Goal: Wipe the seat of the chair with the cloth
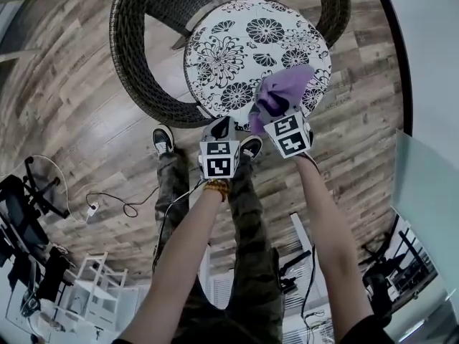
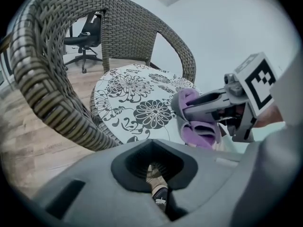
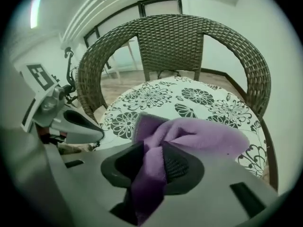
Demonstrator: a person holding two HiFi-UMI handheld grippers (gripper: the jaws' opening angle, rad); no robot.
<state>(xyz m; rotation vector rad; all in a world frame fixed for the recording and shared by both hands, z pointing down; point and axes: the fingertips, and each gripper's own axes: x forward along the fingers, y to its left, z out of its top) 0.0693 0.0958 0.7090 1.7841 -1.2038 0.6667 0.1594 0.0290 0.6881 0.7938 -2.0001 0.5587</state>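
The wicker chair's round seat cushion [image 1: 244, 49], white with black flowers, lies ahead of me. A purple cloth [image 1: 283, 92] hangs bunched over the cushion's front right edge. My right gripper [image 1: 269, 115] is shut on it, and in the right gripper view the cloth [image 3: 189, 136] runs up between the jaws and spills onto the seat [image 3: 199, 98]. To its left my left gripper [image 1: 219, 127] is shut on nothing, just off the seat's front edge. From the left gripper view the cloth [image 2: 199, 131] wraps the right gripper's fingers [image 2: 203, 103] beside the seat [image 2: 137, 98].
The chair's woven back and arms [image 1: 133, 56] curve round the seat at the left, far and right sides. The person's shoes [image 1: 163, 140] stand on the wooden floor [image 1: 79, 99] before the chair. A cable [image 1: 122, 206] lies at the left. An office chair [image 2: 85, 41] stands beyond.
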